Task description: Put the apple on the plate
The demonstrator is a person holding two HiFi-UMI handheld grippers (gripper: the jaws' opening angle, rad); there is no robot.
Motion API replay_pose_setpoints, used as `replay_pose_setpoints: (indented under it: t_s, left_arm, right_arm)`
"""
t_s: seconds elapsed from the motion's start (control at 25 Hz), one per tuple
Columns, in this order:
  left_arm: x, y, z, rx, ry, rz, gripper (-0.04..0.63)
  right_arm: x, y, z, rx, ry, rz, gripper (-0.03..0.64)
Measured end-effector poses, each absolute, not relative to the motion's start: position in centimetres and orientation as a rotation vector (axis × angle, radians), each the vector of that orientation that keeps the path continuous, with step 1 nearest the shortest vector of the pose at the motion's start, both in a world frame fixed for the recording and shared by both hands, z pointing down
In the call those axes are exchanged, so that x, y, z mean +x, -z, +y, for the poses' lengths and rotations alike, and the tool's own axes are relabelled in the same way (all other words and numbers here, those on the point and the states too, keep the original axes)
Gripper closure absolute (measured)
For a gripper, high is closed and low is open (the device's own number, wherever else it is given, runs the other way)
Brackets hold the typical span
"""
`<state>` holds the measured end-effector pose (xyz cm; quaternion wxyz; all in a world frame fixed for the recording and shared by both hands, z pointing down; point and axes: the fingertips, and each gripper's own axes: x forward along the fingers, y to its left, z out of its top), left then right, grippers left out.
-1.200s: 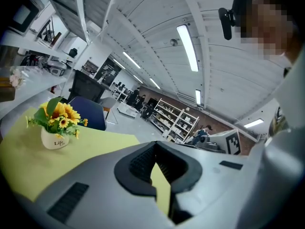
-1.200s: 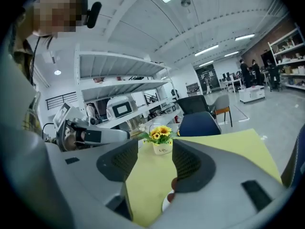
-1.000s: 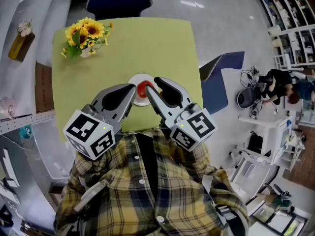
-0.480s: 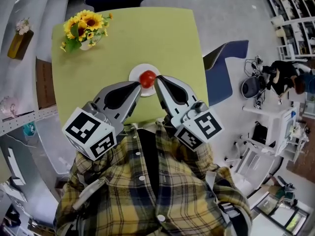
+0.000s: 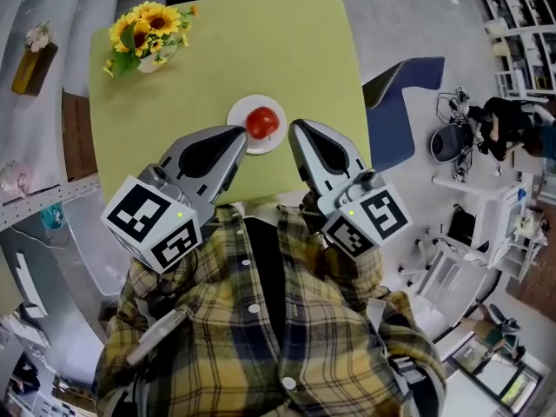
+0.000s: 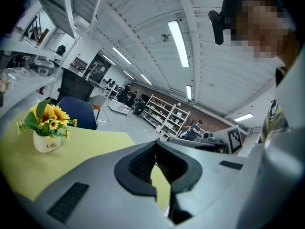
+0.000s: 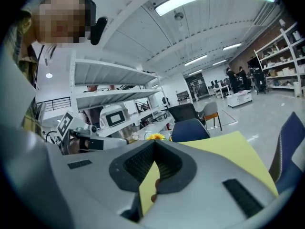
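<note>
Drawn back from the plate [image 5: 243, 109], the right tool [image 5: 294, 126] is now pressed together and empty, as is the left tool [image 5: 241, 131] beside the plate, on which the apple [image 5: 261, 122] rests, so withdrawal is best kept level, clear of its rim.

Worn: plaid shirt [image 5: 208, 328] in yellow, navy and grey checks; white buttons [image 5: 254, 307]; dark strip down the front. Grey shells on left hand-held gripper [image 5: 236, 135] and right hand-held gripper [image 5: 295, 129]; black ribbed pads [image 6: 142, 165]; white cubes [image 5: 152, 226] bearing black square markers, small green lights.
</note>
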<state>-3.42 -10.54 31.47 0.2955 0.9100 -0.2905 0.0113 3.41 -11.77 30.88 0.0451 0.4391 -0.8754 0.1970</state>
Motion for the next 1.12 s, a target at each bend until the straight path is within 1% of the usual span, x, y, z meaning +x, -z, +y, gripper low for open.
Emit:
replay_pose_setpoints:
  t_s: [0.88, 1.04, 1.12]
  left_arm:
    - [-4.7, -33.5, -11.4, 2.331, -0.008, -0.828, 0.588]
    - [-6.6, -33.5, -12.5, 2.286, 0.016, -0.855, 0.588]
    - [-8.1, -34.0, -12.9, 2.284, -0.017, -0.878, 0.588]
  right_arm:
    - [3.2, -31.7, -11.1, 1.276, -0.617, -2.661, 0.62]
    - [3.1, -31.9, -11.2, 1.256, -0.627, -2.661, 0.62]
    - [2.6, -32.3, -11.3, 1.245, -0.626, -2.658, 0.62]
